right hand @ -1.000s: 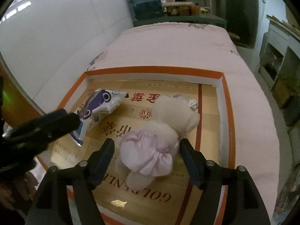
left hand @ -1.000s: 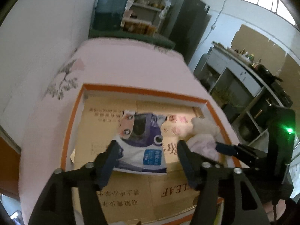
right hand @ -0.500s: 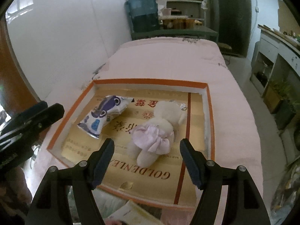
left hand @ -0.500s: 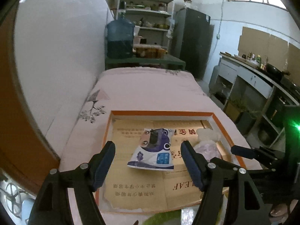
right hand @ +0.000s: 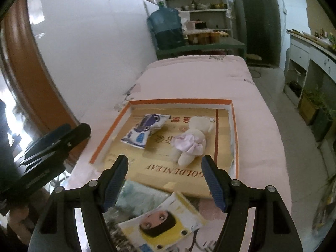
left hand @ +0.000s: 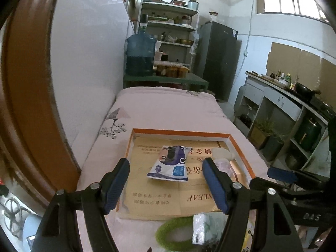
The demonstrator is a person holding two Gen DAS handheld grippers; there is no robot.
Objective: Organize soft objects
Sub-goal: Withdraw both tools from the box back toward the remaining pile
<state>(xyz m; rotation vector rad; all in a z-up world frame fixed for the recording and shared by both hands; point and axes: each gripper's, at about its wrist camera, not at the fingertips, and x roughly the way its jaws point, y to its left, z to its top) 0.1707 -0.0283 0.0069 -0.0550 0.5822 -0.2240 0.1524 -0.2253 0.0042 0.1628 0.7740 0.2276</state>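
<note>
- Only the left wrist view shows a fuzzy green ring (left hand: 175, 232) on the pink bed cover (left hand: 168, 109), just short of the box's near edge, with a small clear packet (left hand: 206, 226) touching it on the right.
- Only the right wrist view shows a yellow pack with a cartoon face (right hand: 162, 223) lying at that same near edge, partly over a pale green pack (right hand: 138, 195).
- The plush toy (right hand: 192, 139) in its pink dress is seen whole from the right camera; from the left camera it is half hidden behind a finger.
- The shallow orange-rimmed box (right hand: 180, 101) sits flat on the bed. Inside it, on a tan printed cardboard floor, lie two things: a blue and white snack pack (left hand: 170, 163) toward the left, and the plush toy just beside it to the right, apart from the pack.
- The left gripper (left hand: 166, 185) hangs above the near edge of the box, tilted down, its jaws wide with nothing between them.
- The right gripper (right hand: 164, 181) hangs alongside, also tilted down toward the box, its jaws wide and empty.
- Each camera catches the other gripper at its edge.
- A water jug (left hand: 140, 55) stands on a green bench past the bed's far end.
</note>
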